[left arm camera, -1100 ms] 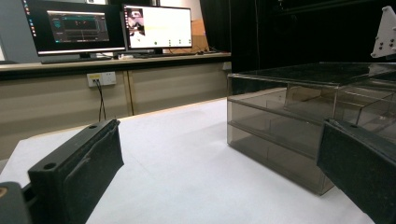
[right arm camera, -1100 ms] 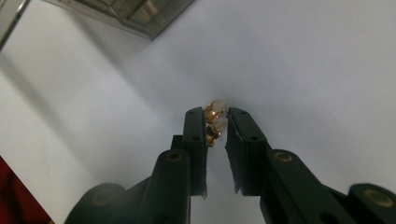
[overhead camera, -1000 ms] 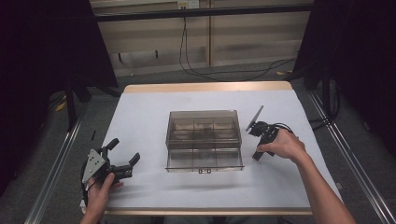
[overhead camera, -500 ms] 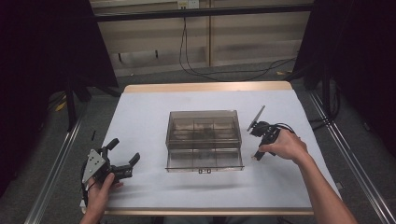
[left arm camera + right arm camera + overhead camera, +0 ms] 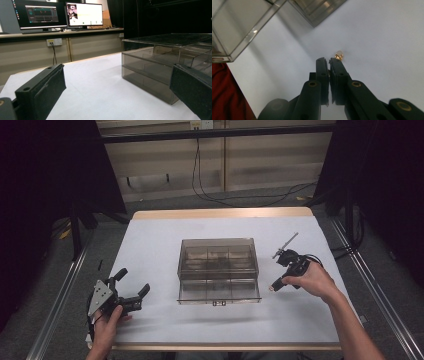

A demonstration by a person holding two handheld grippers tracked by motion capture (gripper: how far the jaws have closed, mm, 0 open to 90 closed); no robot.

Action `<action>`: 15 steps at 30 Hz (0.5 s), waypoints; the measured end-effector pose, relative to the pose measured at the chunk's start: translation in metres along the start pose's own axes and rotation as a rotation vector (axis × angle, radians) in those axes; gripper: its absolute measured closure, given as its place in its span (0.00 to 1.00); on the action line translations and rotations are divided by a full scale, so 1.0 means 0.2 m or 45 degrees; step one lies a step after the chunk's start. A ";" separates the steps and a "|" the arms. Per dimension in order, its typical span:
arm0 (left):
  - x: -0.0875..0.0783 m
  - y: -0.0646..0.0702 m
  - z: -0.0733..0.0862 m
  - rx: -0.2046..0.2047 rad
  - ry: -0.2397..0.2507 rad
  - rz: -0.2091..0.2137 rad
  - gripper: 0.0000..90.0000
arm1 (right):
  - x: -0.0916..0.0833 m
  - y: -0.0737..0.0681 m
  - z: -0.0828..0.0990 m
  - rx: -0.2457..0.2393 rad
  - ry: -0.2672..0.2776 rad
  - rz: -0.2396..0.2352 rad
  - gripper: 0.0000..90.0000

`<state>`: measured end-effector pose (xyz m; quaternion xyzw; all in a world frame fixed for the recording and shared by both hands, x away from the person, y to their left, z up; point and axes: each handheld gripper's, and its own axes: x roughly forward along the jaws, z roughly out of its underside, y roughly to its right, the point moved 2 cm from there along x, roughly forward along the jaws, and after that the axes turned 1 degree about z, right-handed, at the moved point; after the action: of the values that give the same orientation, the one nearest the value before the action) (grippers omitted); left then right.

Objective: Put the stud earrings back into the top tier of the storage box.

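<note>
We are looking down on a white table (image 5: 165,245) with a smoky clear compartment box (image 5: 218,270) sitting near its middle, its lid folded back behind the divided tray. To the right of the box, the right gripper (image 5: 278,282) is pointing down toward the table surface, and its jaws have just been closing; in the right gripper view we are seeing the right gripper (image 5: 328,60) with its two black jaws standing almost together, only a thin slit between them. A small gold piece (image 5: 339,55) is showing right at the tip of the jaw on the right of that view, poking out past its end; we cannot tell for certain whether the pads are pinching it or whether it is merely lying against the tip, though it is sitting at the very mouth of the jaws. In the high view the same small gold piece (image 5: 273,288) is appearing as a pale speck at the gripper's lower end, just beside the box's right front corner but apart from it. At the table's near left corner, the left gripper (image 5: 134,286) is resting in the hand with its jaws spread wide and nothing between them, well apart from the box; in the left gripper view the box (image 5: 160,65) is standing ahead between the two open pads.
</note>
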<state>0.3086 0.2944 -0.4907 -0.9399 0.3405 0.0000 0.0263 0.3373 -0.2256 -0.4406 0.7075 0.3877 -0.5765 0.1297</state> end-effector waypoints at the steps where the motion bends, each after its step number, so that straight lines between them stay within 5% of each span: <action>1: 0.00 0.00 0.00 0.000 0.000 -0.001 0.01 | 0.00 0.00 0.00 0.000 0.000 0.000 0.96; 5: 0.00 0.00 0.00 -0.002 0.001 -0.003 0.01 | -0.06 -0.02 0.01 -0.008 0.135 -0.015 0.96; 15: 0.00 0.00 0.00 -0.006 0.002 -0.004 0.01 | -0.18 -0.03 0.05 -0.026 0.327 -0.015 0.96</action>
<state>0.3087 0.2941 -0.4908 -0.9405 0.3391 0.0001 0.0238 0.3255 -0.2421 -0.4098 0.7718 0.4110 -0.4781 0.0827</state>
